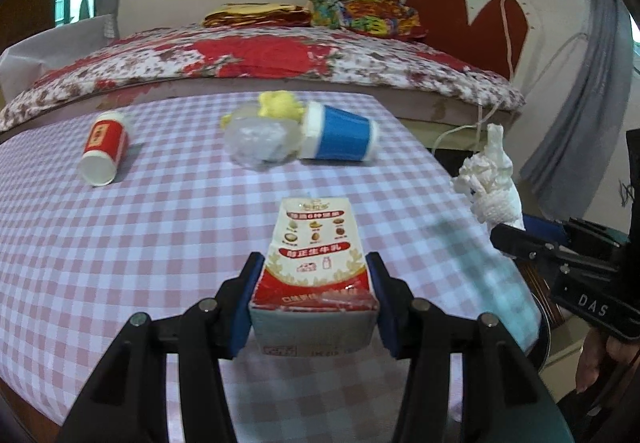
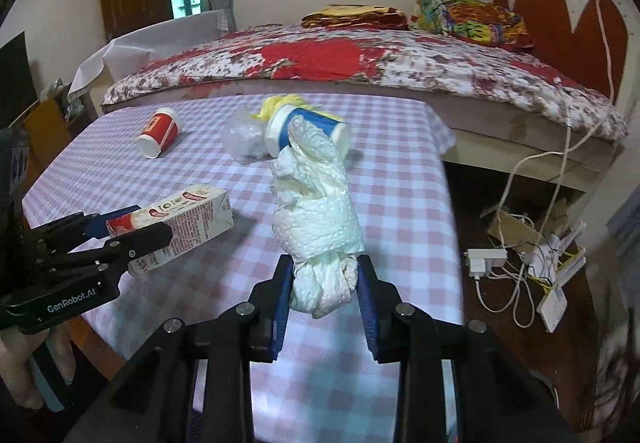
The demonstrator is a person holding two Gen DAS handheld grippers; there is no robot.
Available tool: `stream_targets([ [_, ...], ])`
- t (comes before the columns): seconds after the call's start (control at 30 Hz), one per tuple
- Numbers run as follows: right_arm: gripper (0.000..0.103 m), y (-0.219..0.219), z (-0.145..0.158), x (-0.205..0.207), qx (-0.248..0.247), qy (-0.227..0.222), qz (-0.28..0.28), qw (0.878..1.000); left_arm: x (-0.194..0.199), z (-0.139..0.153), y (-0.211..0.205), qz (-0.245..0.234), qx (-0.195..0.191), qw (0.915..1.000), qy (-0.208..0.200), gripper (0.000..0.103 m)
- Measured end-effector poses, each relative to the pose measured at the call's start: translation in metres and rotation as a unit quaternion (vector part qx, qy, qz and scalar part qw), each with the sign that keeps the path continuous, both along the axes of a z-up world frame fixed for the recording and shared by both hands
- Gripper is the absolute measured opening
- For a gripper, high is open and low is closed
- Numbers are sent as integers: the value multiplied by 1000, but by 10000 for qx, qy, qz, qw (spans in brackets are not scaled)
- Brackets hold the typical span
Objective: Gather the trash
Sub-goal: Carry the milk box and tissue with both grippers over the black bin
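Milk carton (image 1: 316, 271) – clamped between jaws.

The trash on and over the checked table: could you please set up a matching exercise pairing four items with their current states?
Items:
1. milk carton
2. paper wad
3. red cup
4. blue cup

States:
A. lying on the table, next to a clear plastic bag
B. held in the right gripper
C. lying on the table alone, at the left
D. held in the left gripper

Pairs: 1-D, 2-B, 3-C, 4-A
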State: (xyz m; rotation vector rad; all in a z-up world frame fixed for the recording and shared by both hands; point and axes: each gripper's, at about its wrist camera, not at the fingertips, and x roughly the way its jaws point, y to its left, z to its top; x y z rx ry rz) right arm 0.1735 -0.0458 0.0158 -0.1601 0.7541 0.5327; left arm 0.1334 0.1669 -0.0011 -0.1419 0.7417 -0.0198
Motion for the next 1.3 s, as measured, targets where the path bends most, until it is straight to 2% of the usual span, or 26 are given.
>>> stream_targets([
  [0.43,33,-74,3,-17,-5,-48,-599,9982,-3,13,-70,-696,77,9975,-120,52],
  [0.63,33,-126,4,-30,48,-82,-1047,9945,-2,17,-106,-1064,108,9941,-159,52],
  [1.03,33,-197,-9,-52,-18,48,-1645,9864,-4,17,-180,-1805,127,9834,-134,52],
  [1.3,33,-247,-25,-66,-75,210,-2103,9774,-6,12,-229,-2311,127,9728,-63,52],
])
